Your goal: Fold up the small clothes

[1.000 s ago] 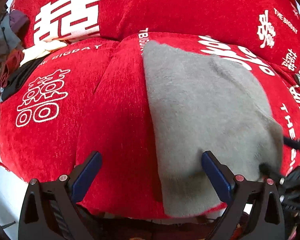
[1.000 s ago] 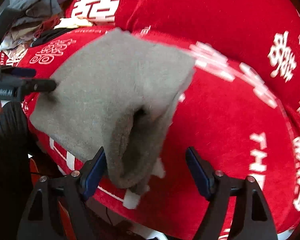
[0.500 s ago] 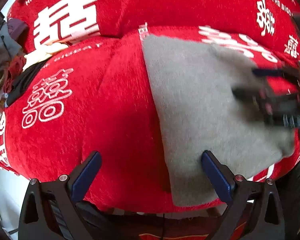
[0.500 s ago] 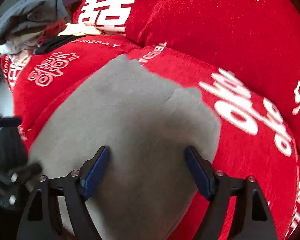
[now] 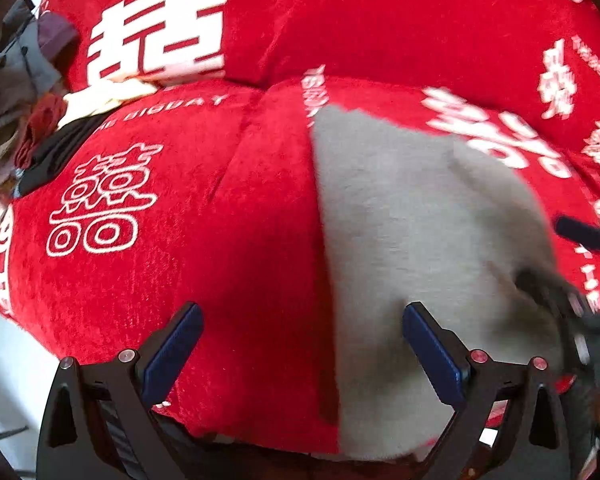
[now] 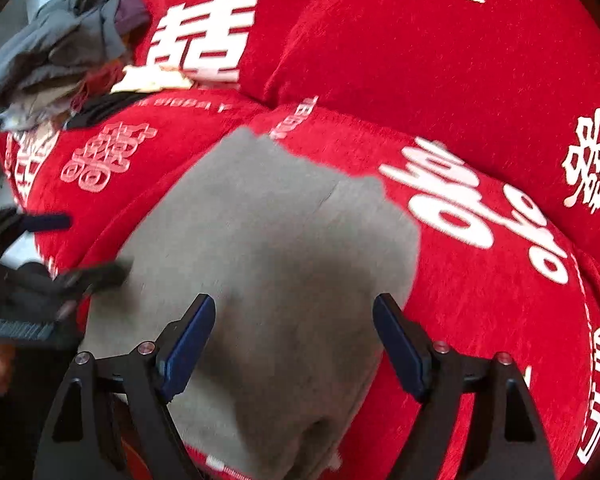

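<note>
Jaws on both tools are standing wide apart and gripping nothing: the left gripper (image 5: 302, 354) is hovering over the near edge of the red plush sofa cushion with white lettering (image 5: 180, 220), its right finger above the cloth, while the right gripper (image 6: 294, 344) is hanging directly over the cloth's middle.

Lying flat on that seat cushion is the grey fleecy small garment (image 6: 268, 248), with its near end drooping over the front edge of the sofa (the hem there is partly hidden behind the fingers). It is looking light, soft and floppy, with a napped surface that should be clinging a little to the plush rather than sliding; it will sag wherever it is not supported. Pinching a corner or a doubled edge, one tool at each, seems the sound way to be taking it, since a single layer in the middle would only bunch.

Its long axis is running from the front edge of the seat back toward the red backrest cushion (image 5: 380, 28), the far end pointing at the backrest. A faint crease is running across its far right part in the right wrist view. Other loose grey and dark clothes (image 6: 56, 52) are lying piled at the far left of the sofa.
</note>
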A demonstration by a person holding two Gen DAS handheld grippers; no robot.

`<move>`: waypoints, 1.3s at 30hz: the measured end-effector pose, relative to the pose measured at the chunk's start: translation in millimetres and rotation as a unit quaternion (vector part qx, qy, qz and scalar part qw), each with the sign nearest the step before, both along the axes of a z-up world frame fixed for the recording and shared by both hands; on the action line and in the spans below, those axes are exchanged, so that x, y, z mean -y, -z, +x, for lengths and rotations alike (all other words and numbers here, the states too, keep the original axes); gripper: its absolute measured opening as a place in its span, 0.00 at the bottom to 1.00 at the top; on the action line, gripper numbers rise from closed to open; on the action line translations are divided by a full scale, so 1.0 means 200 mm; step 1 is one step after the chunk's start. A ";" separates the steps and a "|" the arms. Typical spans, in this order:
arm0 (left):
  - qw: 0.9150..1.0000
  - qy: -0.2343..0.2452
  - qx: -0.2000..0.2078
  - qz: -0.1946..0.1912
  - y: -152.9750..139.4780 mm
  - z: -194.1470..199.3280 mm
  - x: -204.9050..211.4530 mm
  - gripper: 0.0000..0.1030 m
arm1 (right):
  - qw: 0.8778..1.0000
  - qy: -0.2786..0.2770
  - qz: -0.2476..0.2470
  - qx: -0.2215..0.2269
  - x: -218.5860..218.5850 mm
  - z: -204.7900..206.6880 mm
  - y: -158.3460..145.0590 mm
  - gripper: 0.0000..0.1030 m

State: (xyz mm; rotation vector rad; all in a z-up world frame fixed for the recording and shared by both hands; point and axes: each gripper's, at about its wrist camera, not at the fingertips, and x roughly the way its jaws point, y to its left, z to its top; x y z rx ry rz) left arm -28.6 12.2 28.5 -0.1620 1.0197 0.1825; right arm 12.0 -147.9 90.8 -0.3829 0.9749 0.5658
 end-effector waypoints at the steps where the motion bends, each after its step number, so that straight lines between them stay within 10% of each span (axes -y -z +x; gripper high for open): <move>1: 1.000 0.003 -0.007 0.002 0.03 0.01 0.01 0.98 | 1.000 -0.004 -0.009 -0.002 -0.01 -0.01 0.03 0.81; 22: 1.000 0.001 0.008 -0.013 0.12 0.02 0.02 1.00 | 1.000 0.010 -0.023 0.005 0.00 -0.04 0.13 0.86; 39: 0.998 -0.001 0.060 -0.015 -0.21 -0.13 0.03 1.00 | 0.998 0.052 -0.029 -0.005 0.01 -0.21 -0.15 0.86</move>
